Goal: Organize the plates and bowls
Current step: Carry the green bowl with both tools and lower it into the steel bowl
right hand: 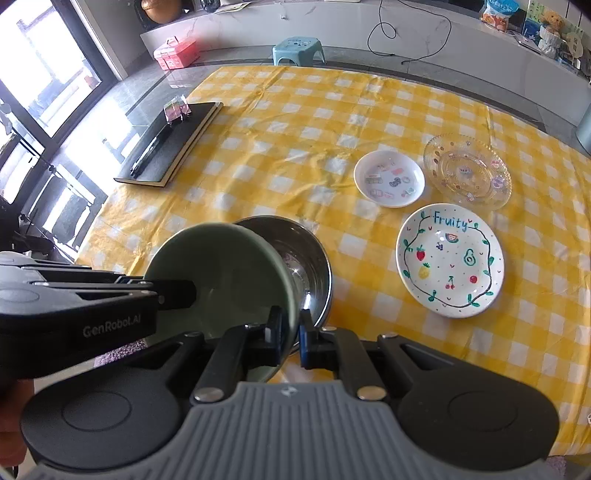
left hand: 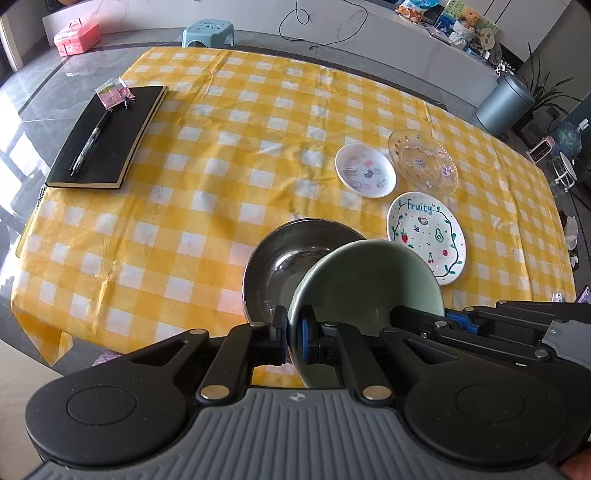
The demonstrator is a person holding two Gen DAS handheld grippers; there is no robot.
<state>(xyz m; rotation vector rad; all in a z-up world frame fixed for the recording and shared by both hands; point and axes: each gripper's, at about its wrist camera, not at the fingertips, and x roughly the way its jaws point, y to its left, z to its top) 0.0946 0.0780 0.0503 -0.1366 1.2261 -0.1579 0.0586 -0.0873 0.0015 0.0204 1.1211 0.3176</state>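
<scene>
Both grippers hold one pale green bowl [left hand: 365, 280] by opposite sides of its rim, tilted above a steel bowl [left hand: 280, 258] that rests on the yellow checked cloth. My left gripper [left hand: 293, 332] is shut on the green bowl's left rim. My right gripper [right hand: 293, 338] is shut on the green bowl [right hand: 221, 273] at its right rim, over the steel bowl [right hand: 310, 258]. To the right lie a white "Fruity" plate [right hand: 450, 266], a small white sticker dish [right hand: 389, 179] and a clear glass plate [right hand: 467, 175].
A black notebook [left hand: 107, 140] with a pen and a small packet lies at the far left of the table [left hand: 221, 155]. A teal stool [left hand: 208, 33] stands beyond the far edge. A grey bin [left hand: 506, 105] is at the right.
</scene>
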